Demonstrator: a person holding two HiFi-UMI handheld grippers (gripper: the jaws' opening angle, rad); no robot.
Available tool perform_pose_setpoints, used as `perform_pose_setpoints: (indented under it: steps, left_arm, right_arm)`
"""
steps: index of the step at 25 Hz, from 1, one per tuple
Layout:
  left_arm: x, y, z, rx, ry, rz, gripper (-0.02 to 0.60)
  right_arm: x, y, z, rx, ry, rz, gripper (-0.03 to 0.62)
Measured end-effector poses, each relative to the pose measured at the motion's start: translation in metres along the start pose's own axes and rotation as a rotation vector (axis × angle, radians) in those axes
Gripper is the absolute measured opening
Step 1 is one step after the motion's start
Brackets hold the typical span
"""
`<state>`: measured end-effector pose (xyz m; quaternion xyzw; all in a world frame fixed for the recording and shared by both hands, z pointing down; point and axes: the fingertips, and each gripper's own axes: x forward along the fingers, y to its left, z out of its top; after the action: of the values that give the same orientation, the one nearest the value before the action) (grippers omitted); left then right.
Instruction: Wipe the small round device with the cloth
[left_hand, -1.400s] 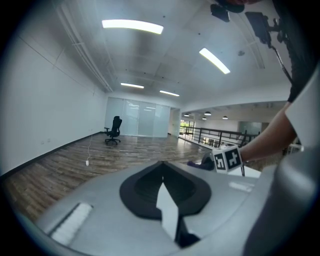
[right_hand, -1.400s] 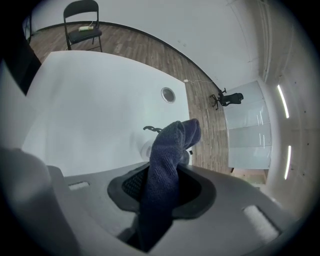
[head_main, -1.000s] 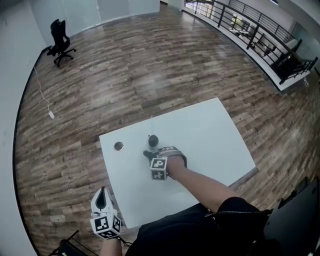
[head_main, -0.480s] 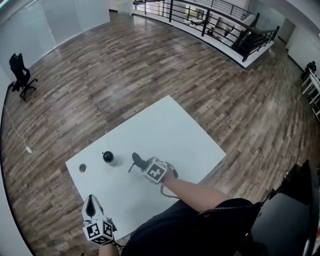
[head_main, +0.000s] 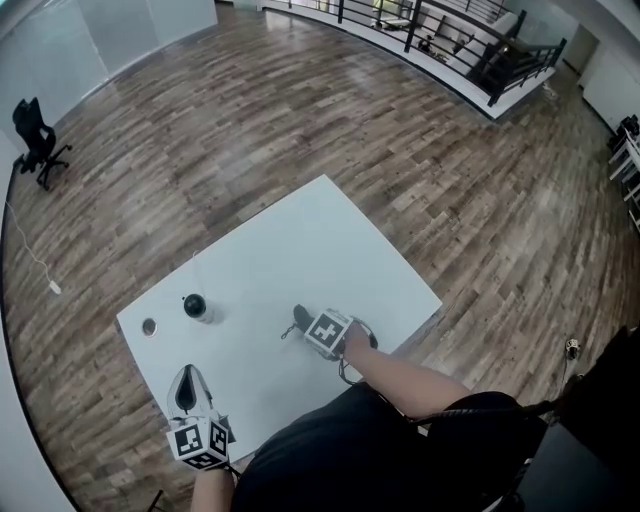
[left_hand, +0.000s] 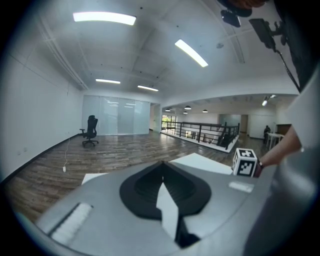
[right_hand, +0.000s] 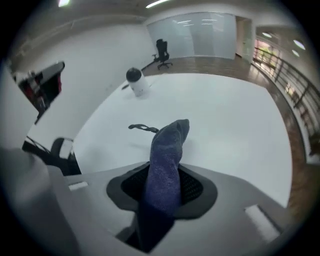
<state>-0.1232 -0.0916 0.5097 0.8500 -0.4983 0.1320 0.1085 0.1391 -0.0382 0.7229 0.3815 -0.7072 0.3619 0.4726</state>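
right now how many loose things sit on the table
2: the small round device near the table's left end, a small disc just left of it; the arm may hide more.
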Motion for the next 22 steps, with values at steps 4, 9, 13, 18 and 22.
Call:
perform_pose_setpoints:
  steps: [4,9,13,18,22]
  left_arm:
    - [0.006,-0.013,0.004,0.019,0.006,-0.015,0.008]
    - [0.012,-0.013,0.006,0.023,0.014,0.001,0.008]
    - [0.012,-0.009,0.003,0.005,0.017,0.025,0.008]
    - [0.022,-0.017,-0.007,-0.002,0.026,0.003,0.008]
    - [0.026,-0.02,-0.001,0.014,0.009,-0.007,0.008]
  right_arm:
    - [0.018,-0.016,-0.011,-0.326,0.107,-0.146,0.132]
    - [0.026,-0.016,-0.017,-0.357,0.114,-0.15,0.189]
    - [0.013,-0.01,-0.002,-0.338,0.047,-0.128,0.318]
    - [-0.046,0.011,0.061,-0.264,-0.398,-0.095,0.318]
    - [-0.095,0.028,0.108,-0.24,-0.718,-0.099,0.318]
